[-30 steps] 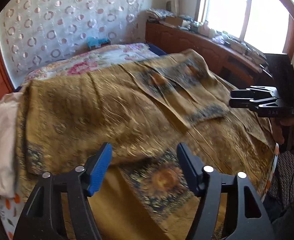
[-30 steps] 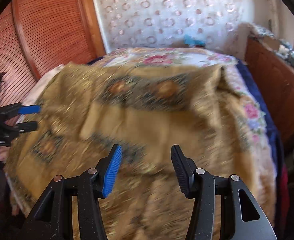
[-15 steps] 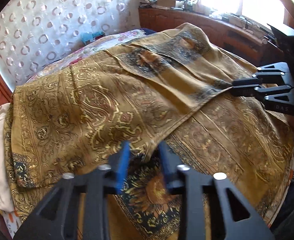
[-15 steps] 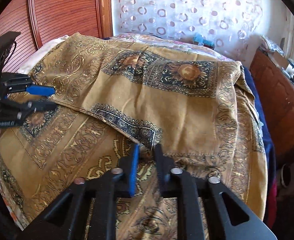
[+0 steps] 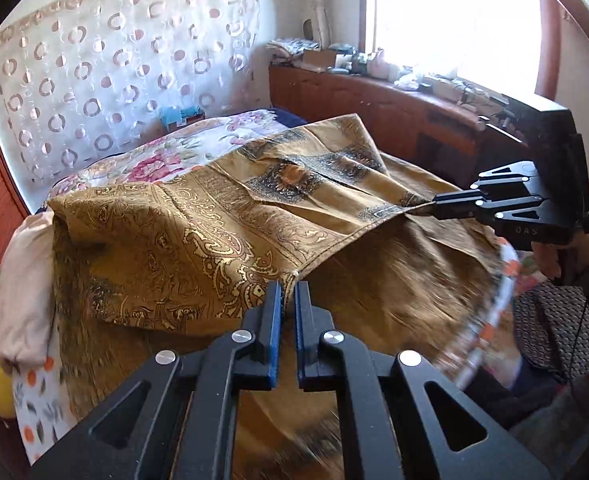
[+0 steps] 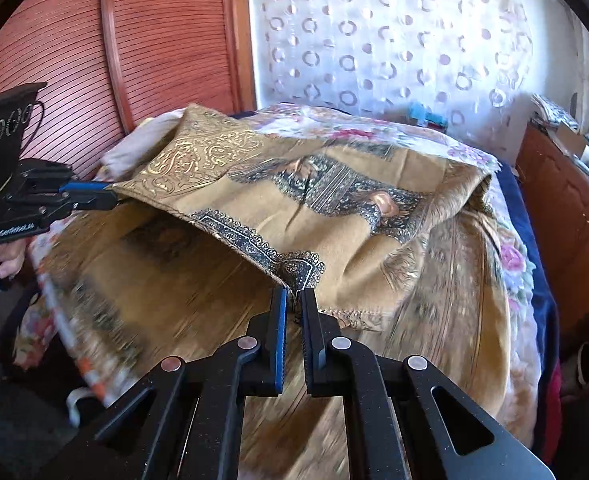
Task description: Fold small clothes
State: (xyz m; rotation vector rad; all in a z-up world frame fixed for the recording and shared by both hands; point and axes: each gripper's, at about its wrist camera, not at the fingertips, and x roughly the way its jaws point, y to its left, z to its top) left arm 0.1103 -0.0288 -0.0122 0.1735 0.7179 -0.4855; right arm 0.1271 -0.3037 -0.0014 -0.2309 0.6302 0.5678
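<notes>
A large golden-brown patterned cloth lies over the bed; it also shows in the right wrist view. My left gripper is shut on one corner of its folded top layer and holds it lifted. My right gripper is shut on the other near corner, also lifted. The hem stretches between the two grippers above the lower layer. The right gripper shows in the left wrist view. The left gripper shows in the right wrist view.
The bed has a floral sheet at the far end. A pale pillow lies at the left edge. A wooden cabinet with clutter runs under the window on the right. A slatted wooden panel stands on the left.
Both grippers went from open, closed on the near corners of the cloth's top layer, and have lifted that edge off the lower layer.
</notes>
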